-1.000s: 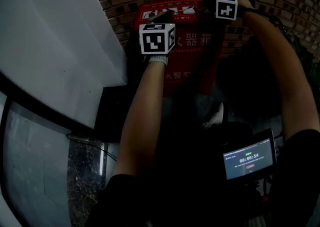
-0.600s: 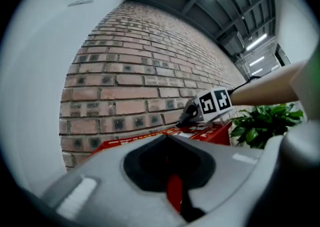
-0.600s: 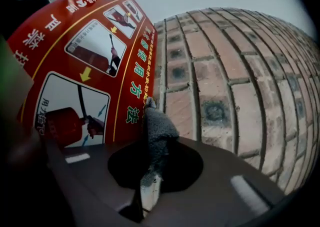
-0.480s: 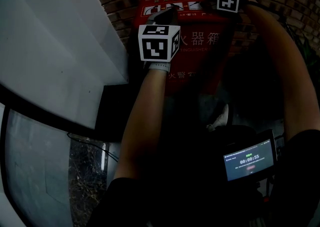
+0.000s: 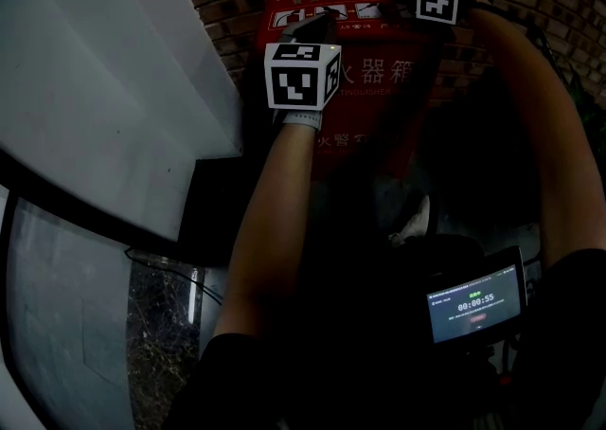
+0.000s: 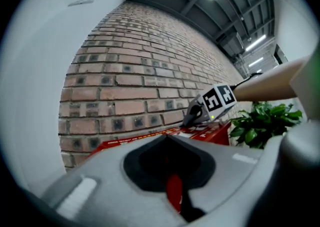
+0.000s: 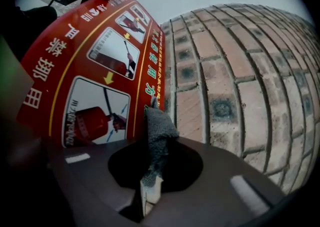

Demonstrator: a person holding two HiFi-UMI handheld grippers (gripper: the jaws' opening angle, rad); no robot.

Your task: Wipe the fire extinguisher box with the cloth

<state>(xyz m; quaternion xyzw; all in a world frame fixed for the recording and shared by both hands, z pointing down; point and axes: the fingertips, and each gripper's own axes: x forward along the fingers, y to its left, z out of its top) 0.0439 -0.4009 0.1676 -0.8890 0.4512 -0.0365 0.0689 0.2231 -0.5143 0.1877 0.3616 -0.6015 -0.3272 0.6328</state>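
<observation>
The red fire extinguisher box (image 5: pixel 369 111) stands against a brick wall, white lettering on its front. My right gripper (image 5: pixel 398 9) is over the right part of the box's top and is shut on a grey cloth (image 7: pixel 158 127). The cloth pokes out past the jaws, at the back edge of the printed instruction panel on the box lid (image 7: pixel 97 78). My left gripper (image 5: pixel 317 28) is shut with nothing in it, near the lid's left front edge (image 6: pixel 150 137). In the left gripper view the right gripper (image 6: pixel 196 115) sits on the lid farther along.
The brick wall (image 7: pixel 230 71) runs right behind the box. A large pale panel (image 5: pixel 95 87) slopes along the left. A green plant (image 6: pixel 262 123) grows to the right of the box. A shoe (image 5: pixel 412 220) and a small timer screen (image 5: pixel 475 303) are below.
The right gripper with the cloth has shifted slightly up and to the right along the box top. The left gripper has barely moved.
</observation>
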